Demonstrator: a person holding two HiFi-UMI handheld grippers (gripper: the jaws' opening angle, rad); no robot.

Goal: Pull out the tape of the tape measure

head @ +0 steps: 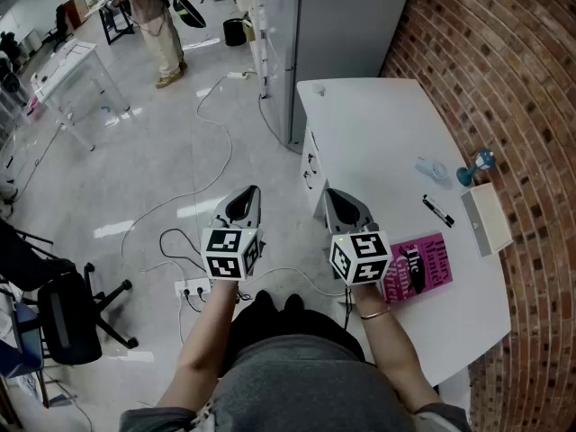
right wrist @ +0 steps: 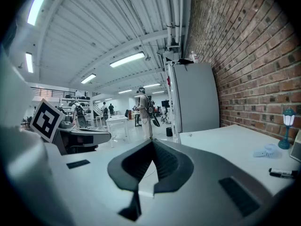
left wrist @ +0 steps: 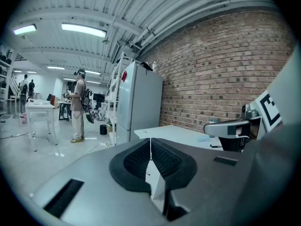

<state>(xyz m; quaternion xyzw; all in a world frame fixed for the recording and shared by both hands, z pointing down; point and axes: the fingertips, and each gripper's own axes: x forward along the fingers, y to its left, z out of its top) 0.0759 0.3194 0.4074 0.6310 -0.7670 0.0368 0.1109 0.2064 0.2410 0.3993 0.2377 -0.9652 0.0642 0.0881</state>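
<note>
Two in hand: left gripper over the floor, right gripper at the tabletop edge just beside the book, both with jaws pressed together and nothing between. On the white tabletop, one pink book, one black marker, one white box and one small blue lamp; tape measure not to be made out, so cannot tell its place. Around, brick wall at right, grey fridge behind, a person standing far off.
</note>
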